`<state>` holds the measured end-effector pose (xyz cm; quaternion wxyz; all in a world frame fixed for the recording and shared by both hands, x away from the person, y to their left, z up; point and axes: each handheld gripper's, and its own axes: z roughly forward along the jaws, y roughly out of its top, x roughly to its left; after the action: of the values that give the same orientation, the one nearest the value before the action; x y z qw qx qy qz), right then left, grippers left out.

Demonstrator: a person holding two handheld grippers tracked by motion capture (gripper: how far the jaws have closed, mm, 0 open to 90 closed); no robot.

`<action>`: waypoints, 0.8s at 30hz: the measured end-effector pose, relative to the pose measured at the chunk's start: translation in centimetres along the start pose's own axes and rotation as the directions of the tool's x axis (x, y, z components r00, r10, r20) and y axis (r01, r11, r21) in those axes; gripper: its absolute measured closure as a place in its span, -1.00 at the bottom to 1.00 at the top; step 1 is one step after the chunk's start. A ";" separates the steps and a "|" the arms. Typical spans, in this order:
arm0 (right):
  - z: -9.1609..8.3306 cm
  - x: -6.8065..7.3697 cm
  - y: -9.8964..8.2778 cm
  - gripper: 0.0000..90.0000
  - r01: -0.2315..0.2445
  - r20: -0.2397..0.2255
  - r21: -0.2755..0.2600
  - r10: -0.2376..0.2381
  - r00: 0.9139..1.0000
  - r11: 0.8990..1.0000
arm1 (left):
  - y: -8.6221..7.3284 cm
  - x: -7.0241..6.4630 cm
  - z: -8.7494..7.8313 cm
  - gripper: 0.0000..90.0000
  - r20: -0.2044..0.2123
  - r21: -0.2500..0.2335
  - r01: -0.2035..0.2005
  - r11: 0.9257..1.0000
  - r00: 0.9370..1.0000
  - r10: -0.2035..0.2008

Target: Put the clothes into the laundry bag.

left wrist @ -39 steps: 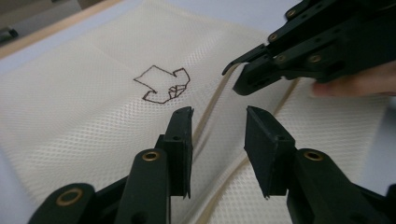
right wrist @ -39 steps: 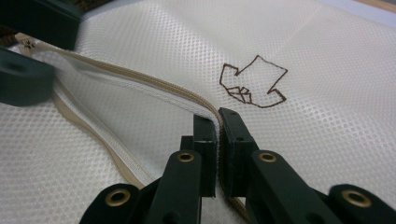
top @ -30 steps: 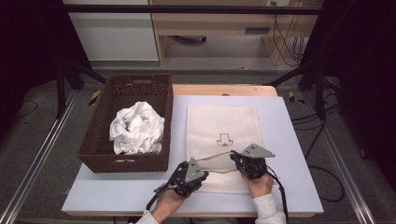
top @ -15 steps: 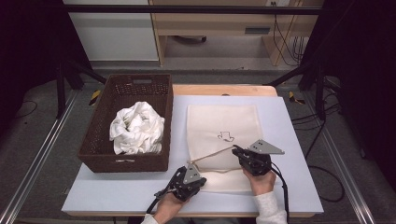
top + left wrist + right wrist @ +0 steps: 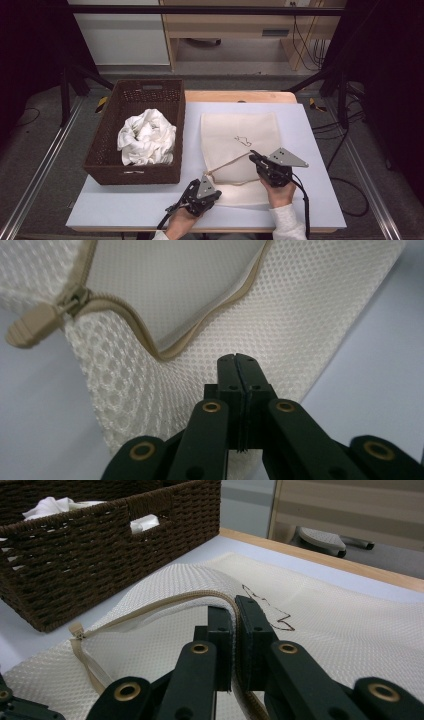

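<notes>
Cream mesh zippered laundry bag (image 5: 240, 142) lies flat on the desk, zipper open, upper edge lifted.

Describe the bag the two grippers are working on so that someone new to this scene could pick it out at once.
On the pale table, look right of the brown wicker basket that holds crumpled white cloth. The cream mesh bag lies flat there, its near edge pinched by the left gripper and the right gripper. It stands apart by its tan zipper, now open, and a small dark line drawing on top.
</notes>
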<state>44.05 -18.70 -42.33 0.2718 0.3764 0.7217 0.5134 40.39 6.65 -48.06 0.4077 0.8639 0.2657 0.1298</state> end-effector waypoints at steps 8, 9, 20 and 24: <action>0.2 0.2 -0.4 0.90 0.008 -0.003 0.022 -0.008 1.000 1.000 | 1.2 0.4 -3.2 0.38 -0.019 -0.102 0.019 0.995 1.000 -0.021; 0.2 0.2 -0.4 0.90 0.008 -0.004 0.023 -0.008 1.000 1.000 | 1.7 0.7 -4.1 0.27 -0.024 -0.122 0.028 0.992 0.999 -0.031; 0.3 0.0 -0.5 0.89 0.007 -0.003 0.041 -0.007 1.000 0.999 | 4.7 4.9 -11.9 -0.28 -0.166 -0.237 0.025 0.971 0.984 -0.065; 0.3 -0.1 -0.5 0.90 0.007 0.001 0.046 -0.007 1.000 0.999 | 5.8 8.3 -14.6 -0.38 -0.257 -0.227 0.026 0.974 0.963 -0.086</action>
<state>44.20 -18.68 -42.93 0.2653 0.3803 0.7344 0.4957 42.89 17.56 -34.22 0.4656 0.7801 0.3261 0.2613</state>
